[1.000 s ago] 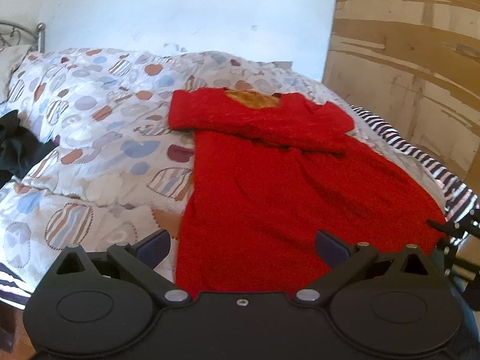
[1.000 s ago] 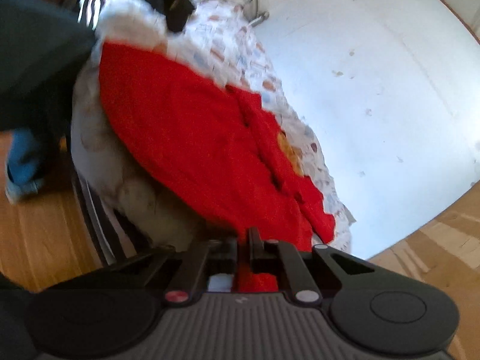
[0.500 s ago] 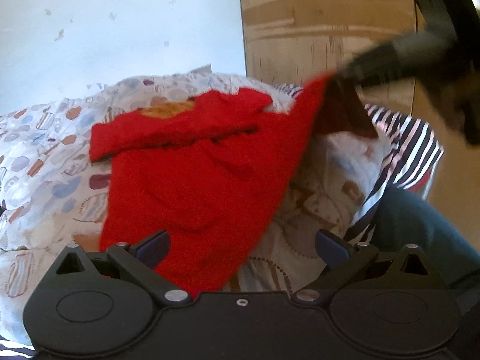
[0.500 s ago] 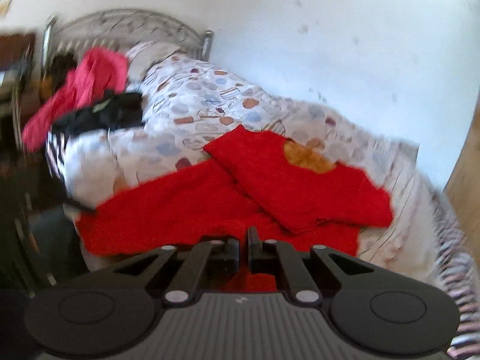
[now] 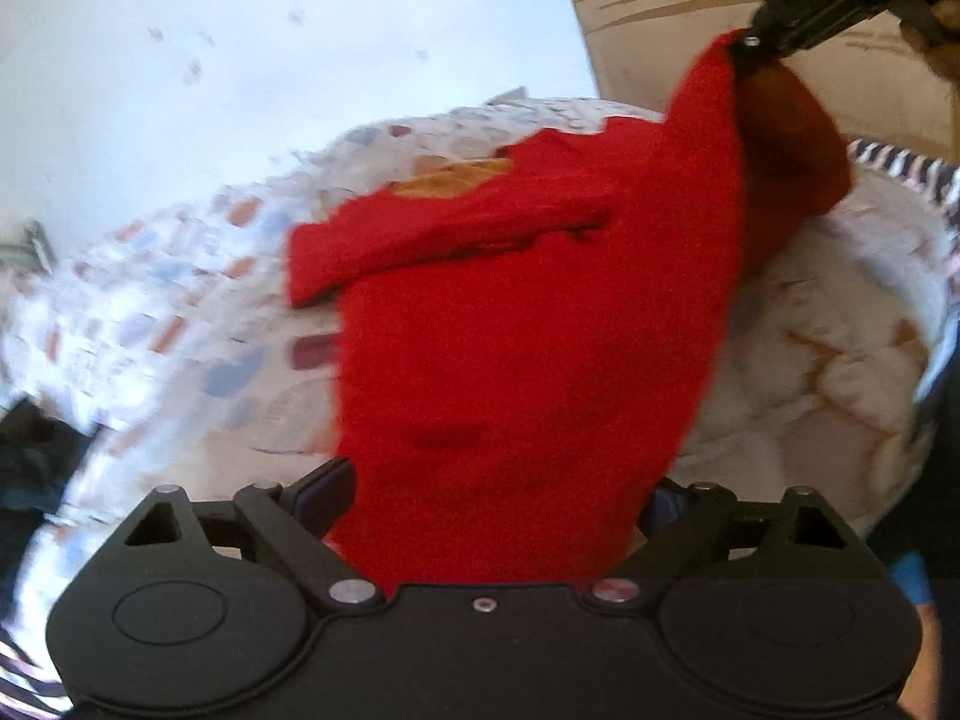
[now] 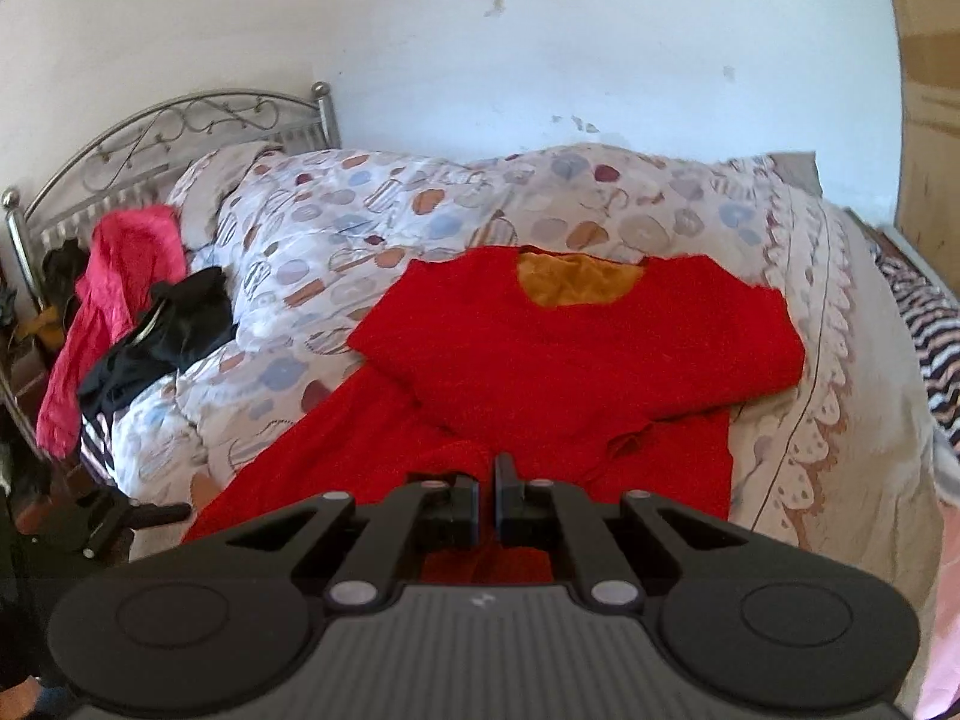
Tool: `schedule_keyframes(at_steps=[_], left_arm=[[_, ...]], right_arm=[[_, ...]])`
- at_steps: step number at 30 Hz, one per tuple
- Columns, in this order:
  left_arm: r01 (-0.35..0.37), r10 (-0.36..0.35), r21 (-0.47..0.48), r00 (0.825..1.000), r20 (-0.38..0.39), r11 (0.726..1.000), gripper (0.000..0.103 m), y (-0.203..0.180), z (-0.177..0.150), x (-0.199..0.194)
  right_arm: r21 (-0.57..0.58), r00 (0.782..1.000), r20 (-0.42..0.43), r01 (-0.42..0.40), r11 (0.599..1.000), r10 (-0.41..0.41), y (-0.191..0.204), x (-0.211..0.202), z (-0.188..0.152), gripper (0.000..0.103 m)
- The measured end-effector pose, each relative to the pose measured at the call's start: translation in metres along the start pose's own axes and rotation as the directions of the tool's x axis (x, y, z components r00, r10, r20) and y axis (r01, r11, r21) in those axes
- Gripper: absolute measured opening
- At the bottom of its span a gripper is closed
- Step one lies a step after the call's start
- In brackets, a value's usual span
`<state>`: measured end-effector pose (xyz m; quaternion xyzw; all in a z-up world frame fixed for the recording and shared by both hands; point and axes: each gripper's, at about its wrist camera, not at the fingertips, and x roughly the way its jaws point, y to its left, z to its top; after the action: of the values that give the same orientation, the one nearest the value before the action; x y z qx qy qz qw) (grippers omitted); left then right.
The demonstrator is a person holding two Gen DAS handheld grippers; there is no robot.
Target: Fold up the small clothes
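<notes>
Garment under test: red knitted dress with an orange lining at the neckline (image 6: 576, 372), lying on a white quilt printed with blue, orange and brown ovals (image 6: 372, 222) that covers the bed. Sleeves are folded across the chest in a band below the neckline. The skirt runs toward both cameras.

Right gripper (image 6: 486, 504): jaws drawn almost together, pinching a hem corner of the dress. In the left wrist view the same gripper (image 5: 753, 51) sits high at upper right, and the corner rises off the quilt in a taut diagonal fold, showing the darker underside.

Left gripper (image 5: 498, 498): jaws spread wide, the near hem of the dress lying between the fingers; whether the pads touch the cloth cannot be told. The left view is motion-blurred on its left side.

Surroundings: grey metal headboard with scrollwork (image 6: 174, 132) at far left, a pink cloth (image 6: 114, 294) and a black garment (image 6: 168, 330) heaped beside it, a striped sheet (image 6: 924, 324) at the right edge, white wall behind
</notes>
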<state>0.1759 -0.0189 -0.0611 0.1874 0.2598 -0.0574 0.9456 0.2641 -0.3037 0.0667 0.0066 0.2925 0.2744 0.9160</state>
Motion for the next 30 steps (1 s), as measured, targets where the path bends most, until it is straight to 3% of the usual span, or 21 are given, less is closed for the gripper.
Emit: schedule_keyframes(at_steps=[4,9,13,16,17,26,29,30], left_arm=[[-0.081,0.081,0.068,0.997,0.005,0.994,0.089,0.013,-0.009,0.000],[-0.083,0.082,0.083,0.996,0.021,0.993,0.078,0.019,-0.021,-0.011],[-0.063,0.056,0.136,0.997,0.058,0.989,0.046,0.012,-0.027,-0.018],[-0.060,0.047,0.147,0.995,0.090,0.987,0.014,0.010,-0.025,-0.021],[-0.059,0.046,0.131,0.994,0.098,0.990,0.011,0.012,-0.022,-0.022],[0.016,-0.005,-0.067,0.988,0.157,0.998,0.007,0.064,0.034,-0.022],[0.040,-0.022,-0.110,0.987,0.160,0.993,0.007,0.078,0.057,-0.015],[0.044,-0.025,-0.122,0.987,0.160,0.992,0.007,0.082,0.064,-0.012]], right_arm=[[0.037,1.000,0.000,-0.006,0.999,0.006,-0.010,0.008,-0.004,0.006],[0.060,1.000,-0.004,-0.010,0.998,0.010,-0.014,0.013,-0.013,0.006],[0.058,1.000,0.002,-0.012,0.998,0.012,-0.016,0.008,-0.023,0.006],[0.049,1.000,0.011,-0.016,0.999,0.016,-0.014,0.000,-0.032,0.006],[0.044,1.000,0.012,-0.017,0.999,0.016,-0.013,-0.003,-0.035,0.006],[-0.019,0.999,0.040,-0.001,1.000,0.001,0.005,-0.026,-0.063,0.011],[-0.079,0.999,0.045,0.028,0.996,-0.025,0.021,-0.029,-0.075,0.025],[-0.097,0.998,0.049,0.044,0.994,-0.039,0.027,-0.031,-0.081,0.041]])
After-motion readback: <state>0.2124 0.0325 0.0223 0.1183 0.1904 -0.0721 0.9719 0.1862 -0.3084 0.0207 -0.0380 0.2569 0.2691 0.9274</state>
